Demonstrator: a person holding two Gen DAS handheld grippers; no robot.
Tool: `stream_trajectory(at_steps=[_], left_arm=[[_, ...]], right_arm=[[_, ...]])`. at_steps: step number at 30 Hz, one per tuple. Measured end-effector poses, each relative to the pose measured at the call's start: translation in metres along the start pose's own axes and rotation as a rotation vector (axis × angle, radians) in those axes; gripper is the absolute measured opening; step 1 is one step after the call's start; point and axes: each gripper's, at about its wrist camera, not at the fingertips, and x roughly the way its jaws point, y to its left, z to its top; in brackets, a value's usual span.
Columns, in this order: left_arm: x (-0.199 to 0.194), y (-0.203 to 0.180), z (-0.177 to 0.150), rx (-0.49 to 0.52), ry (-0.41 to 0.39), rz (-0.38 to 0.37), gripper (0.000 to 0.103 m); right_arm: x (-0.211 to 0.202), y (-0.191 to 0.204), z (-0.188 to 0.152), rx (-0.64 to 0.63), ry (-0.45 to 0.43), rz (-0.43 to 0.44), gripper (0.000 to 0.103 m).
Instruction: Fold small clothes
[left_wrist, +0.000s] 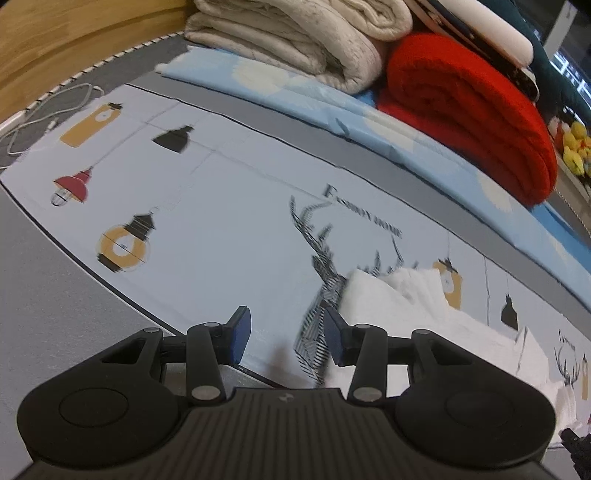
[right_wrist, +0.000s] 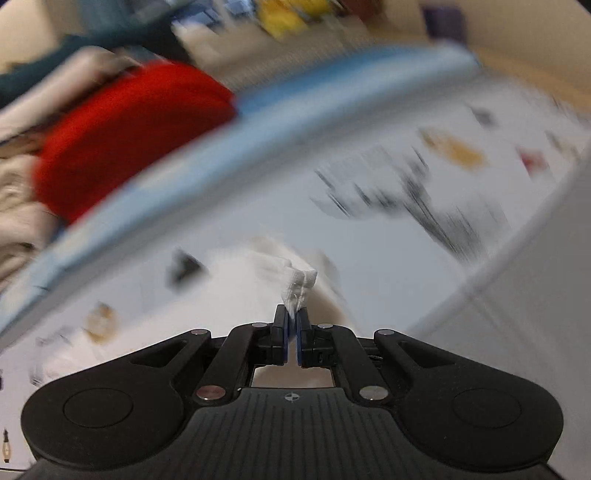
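A small white garment (left_wrist: 436, 317) lies crumpled on the printed light-blue sheet (left_wrist: 207, 229), at the lower right in the left wrist view. My left gripper (left_wrist: 286, 338) is open and empty, hovering over the sheet just left of the garment. My right gripper (right_wrist: 292, 325) is shut on a bunched edge of the white garment (right_wrist: 299, 284), which sticks out past the blue pads (right_wrist: 283, 332). The right wrist view is heavily motion-blurred.
A rolled red blanket (left_wrist: 469, 114) and folded beige blankets (left_wrist: 295, 40) are stacked on a blue pillow (left_wrist: 332, 107) along the far side. A white cable (left_wrist: 44, 114) lies at the far left by a wooden board. Yellow toys (left_wrist: 576, 147) sit far right.
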Motion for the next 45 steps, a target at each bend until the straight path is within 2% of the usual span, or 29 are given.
stream_trajectory(at_steps=[2, 4, 7, 8, 9, 11, 12, 14, 15, 16, 17, 19, 21, 24, 25, 26, 27, 29, 31, 34, 35, 36, 38, 45], left_arm=[[0.004, -0.009, -0.005, 0.024, 0.017, -0.019, 0.048], [0.008, -0.020, -0.012, 0.063, 0.035, -0.035, 0.048], [0.017, -0.031, -0.023, 0.111, 0.071, -0.052, 0.048], [0.020, -0.034, -0.026, 0.124, 0.081, -0.044, 0.048], [0.023, -0.034, -0.029, 0.133, 0.088, -0.033, 0.048], [0.028, -0.035, -0.032, 0.142, 0.099, -0.017, 0.048], [0.030, -0.035, -0.033, 0.143, 0.104, -0.013, 0.048], [0.033, -0.035, -0.034, 0.149, 0.111, -0.017, 0.048], [0.035, -0.036, -0.034, 0.154, 0.113, -0.021, 0.048], [0.037, -0.036, -0.035, 0.161, 0.115, -0.021, 0.048], [0.041, -0.036, -0.037, 0.168, 0.124, -0.018, 0.048], [0.054, -0.033, -0.043, 0.170, 0.162, -0.001, 0.048], [0.066, -0.028, -0.048, 0.158, 0.205, 0.015, 0.048], [0.075, -0.023, -0.053, 0.143, 0.235, -0.004, 0.047], [0.075, -0.023, -0.054, 0.151, 0.236, -0.016, 0.042], [0.075, -0.023, -0.053, 0.163, 0.235, -0.044, 0.014], [0.073, -0.023, -0.052, 0.171, 0.225, -0.056, 0.013], [0.070, -0.022, -0.050, 0.188, 0.202, -0.023, 0.012], [0.073, -0.021, -0.051, 0.185, 0.218, 0.004, 0.013], [0.073, -0.031, -0.047, 0.232, 0.233, 0.013, 0.015], [0.071, -0.031, -0.043, 0.216, 0.209, 0.008, 0.022], [0.069, -0.030, -0.040, 0.191, 0.184, -0.011, 0.033], [0.072, -0.026, -0.032, 0.142, 0.150, -0.051, 0.042], [0.105, -0.018, -0.020, 0.039, 0.094, -0.131, 0.041]], right_arm=[[0.003, -0.015, 0.001, 0.044, 0.035, 0.038, 0.003], [-0.004, -0.018, 0.004, 0.041, 0.012, 0.104, 0.003], [-0.016, -0.020, 0.009, 0.088, -0.035, 0.261, 0.003], [-0.016, -0.024, 0.011, 0.092, -0.027, 0.269, 0.004], [-0.012, -0.026, 0.011, 0.084, 0.008, 0.210, 0.004], [0.005, -0.029, 0.008, 0.063, 0.111, 0.043, 0.014], [0.011, -0.037, 0.005, 0.086, 0.140, -0.030, 0.014], [0.012, -0.047, 0.003, 0.136, 0.145, -0.050, 0.014], [0.010, -0.047, 0.006, 0.135, 0.126, -0.025, 0.014], [0.008, -0.045, 0.008, 0.121, 0.106, -0.003, 0.020], [0.007, -0.042, 0.011, 0.098, 0.084, 0.019, 0.035], [0.007, -0.037, 0.013, 0.060, 0.062, 0.032, 0.057], [0.017, -0.037, 0.011, 0.048, 0.095, 0.020, 0.058], [0.034, -0.039, 0.005, 0.070, 0.151, -0.029, 0.057], [0.038, -0.041, 0.004, 0.078, 0.163, -0.045, 0.056], [0.041, -0.040, 0.002, 0.082, 0.170, -0.051, 0.055], [0.043, -0.041, 0.001, 0.086, 0.176, -0.054, 0.054], [0.046, -0.038, 0.000, 0.084, 0.179, -0.048, 0.053], [0.048, -0.036, 0.000, 0.070, 0.170, -0.047, 0.053], [0.053, -0.037, 0.002, 0.071, 0.166, -0.049, 0.053], [0.055, -0.038, 0.002, 0.071, 0.167, -0.048, 0.053], [0.057, -0.039, 0.003, 0.072, 0.168, -0.046, 0.053], [0.063, -0.040, 0.006, 0.066, 0.169, -0.020, 0.054], [0.082, -0.029, 0.013, -0.049, 0.153, 0.051, 0.054]])
